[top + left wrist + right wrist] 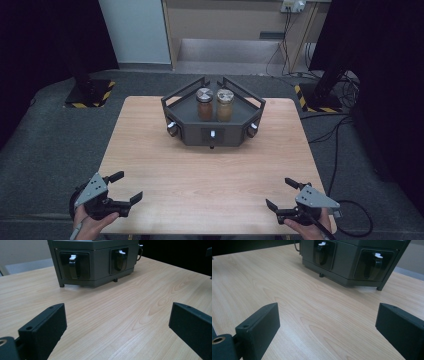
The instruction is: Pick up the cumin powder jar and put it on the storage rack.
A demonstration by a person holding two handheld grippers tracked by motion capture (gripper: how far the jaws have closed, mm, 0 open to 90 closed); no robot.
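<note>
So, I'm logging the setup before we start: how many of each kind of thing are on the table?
Grey tray: 1
Jars: 2, one at left, one at right
Knobs on the tray's front: 3
Total: 6

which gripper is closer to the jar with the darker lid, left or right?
Left, narrowly. The left gripper sits at the table's near-left corner, the darker-lidded jar ahead and to its right; the right gripper is at the near-right corner, slightly farther from it.
</note>
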